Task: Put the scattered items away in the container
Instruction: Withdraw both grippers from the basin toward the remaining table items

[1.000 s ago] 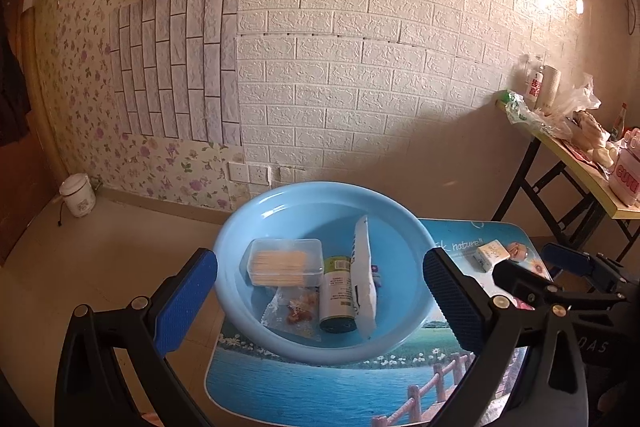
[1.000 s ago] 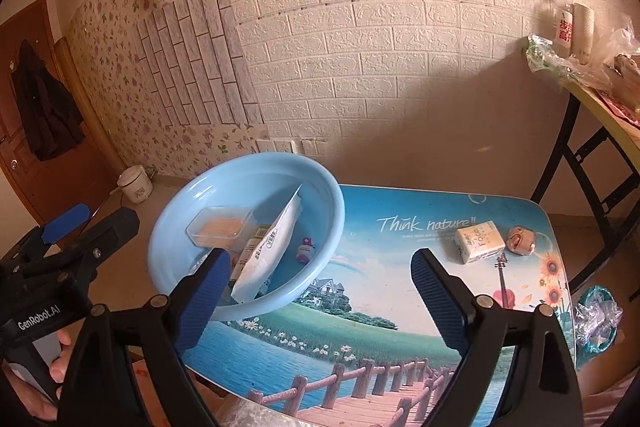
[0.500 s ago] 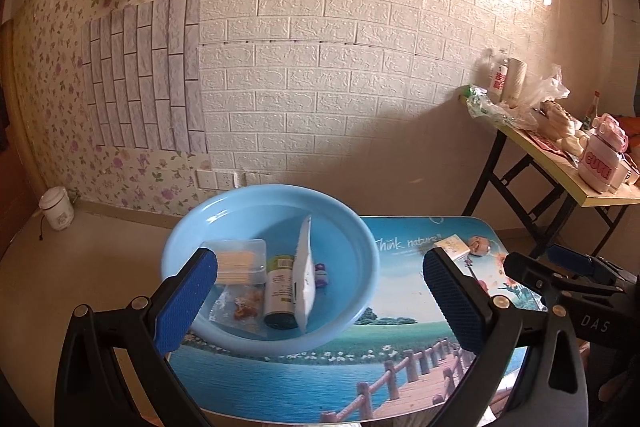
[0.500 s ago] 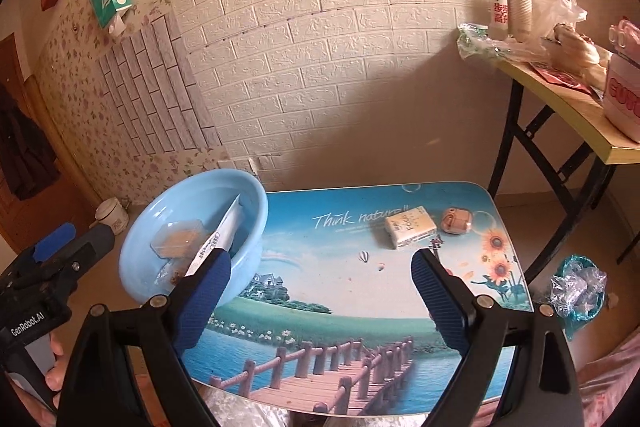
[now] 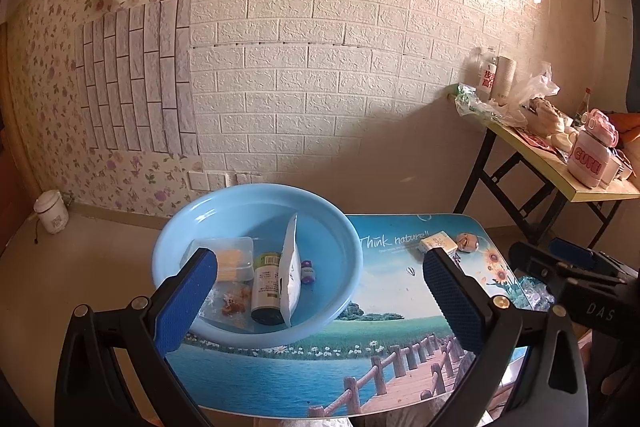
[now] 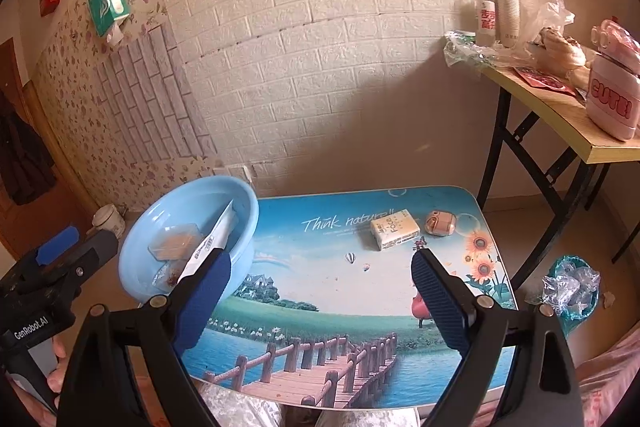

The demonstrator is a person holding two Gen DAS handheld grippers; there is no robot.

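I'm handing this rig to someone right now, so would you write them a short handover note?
Left gripper: open, empty, aimed at the blue basin.
Right gripper: open, empty, above the picture table.
Done: the clear box, green bottle, white pouch, snack bag and a small purple item are in the basin.
Left: the tissue pack and the small peach case beside it, at the table's far right.

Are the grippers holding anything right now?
No. The left gripper and right gripper are both open, with nothing between their pads.
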